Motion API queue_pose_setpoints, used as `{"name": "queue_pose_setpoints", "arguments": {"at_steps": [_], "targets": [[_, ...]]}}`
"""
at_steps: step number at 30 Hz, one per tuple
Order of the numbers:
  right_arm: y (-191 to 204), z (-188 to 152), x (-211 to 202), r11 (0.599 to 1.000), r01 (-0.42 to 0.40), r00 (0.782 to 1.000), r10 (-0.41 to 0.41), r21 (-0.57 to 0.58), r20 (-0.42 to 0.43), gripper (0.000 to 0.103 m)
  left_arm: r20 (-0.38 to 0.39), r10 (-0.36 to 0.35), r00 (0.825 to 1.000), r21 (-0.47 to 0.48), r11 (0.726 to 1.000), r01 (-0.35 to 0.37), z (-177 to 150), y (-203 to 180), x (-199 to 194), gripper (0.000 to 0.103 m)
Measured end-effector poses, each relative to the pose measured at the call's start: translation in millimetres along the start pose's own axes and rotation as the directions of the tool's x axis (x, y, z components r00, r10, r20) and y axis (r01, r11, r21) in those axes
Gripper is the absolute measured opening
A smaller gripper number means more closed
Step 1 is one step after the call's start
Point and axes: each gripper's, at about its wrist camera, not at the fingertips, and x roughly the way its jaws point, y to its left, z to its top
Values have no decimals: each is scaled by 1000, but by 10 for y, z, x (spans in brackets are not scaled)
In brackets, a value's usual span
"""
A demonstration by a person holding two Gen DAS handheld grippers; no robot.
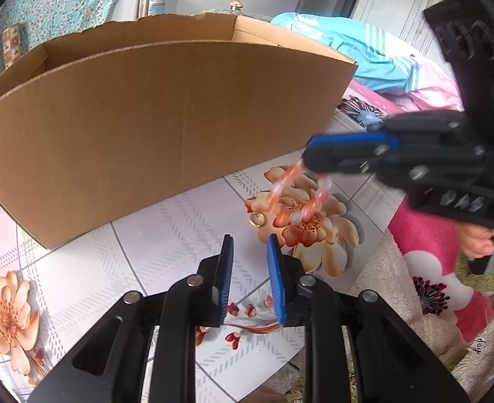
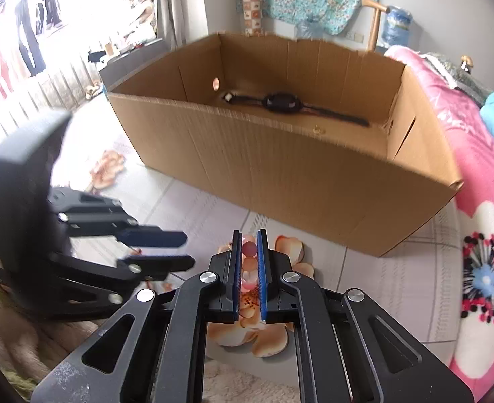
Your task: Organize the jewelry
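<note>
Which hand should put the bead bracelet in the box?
The right. Its tool already pinches the bead bracelet, lifted near the cardboard box. The left tool holds nothing.

Almost no writing can be read in these pictures. In the left wrist view, at the lower right of the frame, a small dark handwritten mark stands on the cream fleece cloth; it is turned sideways and I cannot read its letters. The white markings on the turquoise garment in the upper right are too blurred to read.
</note>
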Motion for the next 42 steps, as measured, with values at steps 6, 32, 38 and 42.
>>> {"name": "queue_pose_setpoints", "arguments": {"at_steps": [6, 32, 38, 42], "targets": [[-78, 22, -181, 999, 23, 1000, -24, 34, 19, 7, 28, -5, 1000, 5, 1000, 5, -12, 3, -20, 20], [-464, -579, 296, 982, 105, 992, -92, 155, -90, 26, -17, 90, 996, 123, 989, -88, 202, -222, 166, 20], [-456, -654, 272, 984, 104, 993, -95, 147, -69, 20, -56, 142, 988, 187, 974, -129, 273, -338, 305, 20], [-475, -692, 234, 983, 87, 995, -79, 163, -56, 19, -78, 160, 984, 190, 971, -142, 288, -364, 369, 20]]}}
